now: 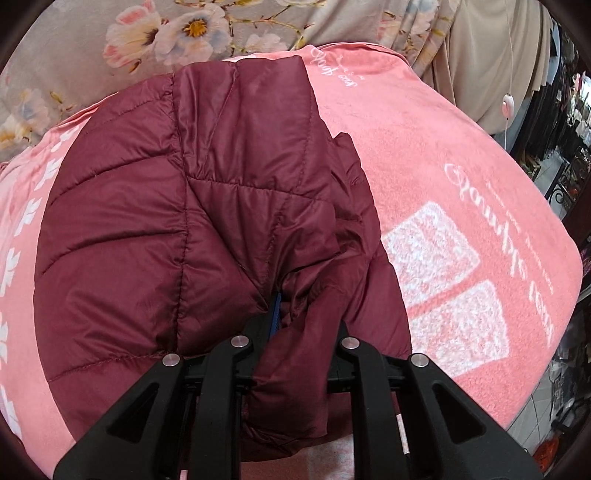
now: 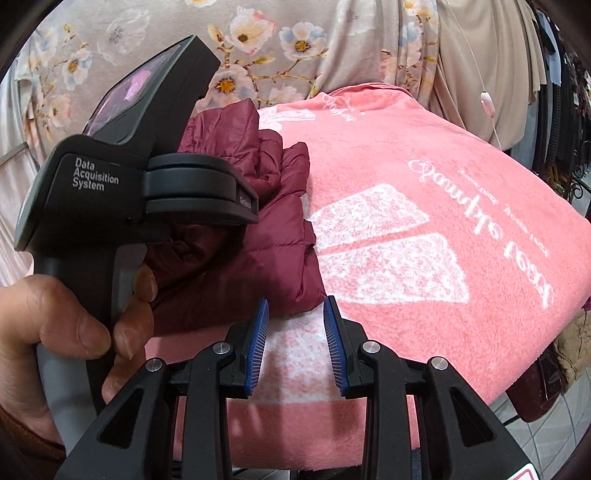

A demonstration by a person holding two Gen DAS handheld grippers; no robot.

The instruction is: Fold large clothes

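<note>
A dark red quilted jacket (image 1: 192,206) lies on the pink blanket (image 1: 443,155), partly folded over itself. My left gripper (image 1: 295,314) is shut on a bunched fold of the jacket at its near edge; fabric hides most of the blue pads. In the right wrist view the jacket (image 2: 273,236) lies left of centre. My right gripper (image 2: 295,314) is open and empty, its blue pads (image 2: 258,339) just at the jacket's near right corner, above the blanket (image 2: 443,221). The left gripper's black handle (image 2: 122,184) and a hand fill the left of that view.
The pink blanket with white print covers a table whose right edge (image 1: 546,332) drops to a tiled floor. A floral curtain (image 1: 166,33) hangs behind. A white cord with a pink switch (image 1: 505,103) hangs at the back right. Hanging clothes show at the far right.
</note>
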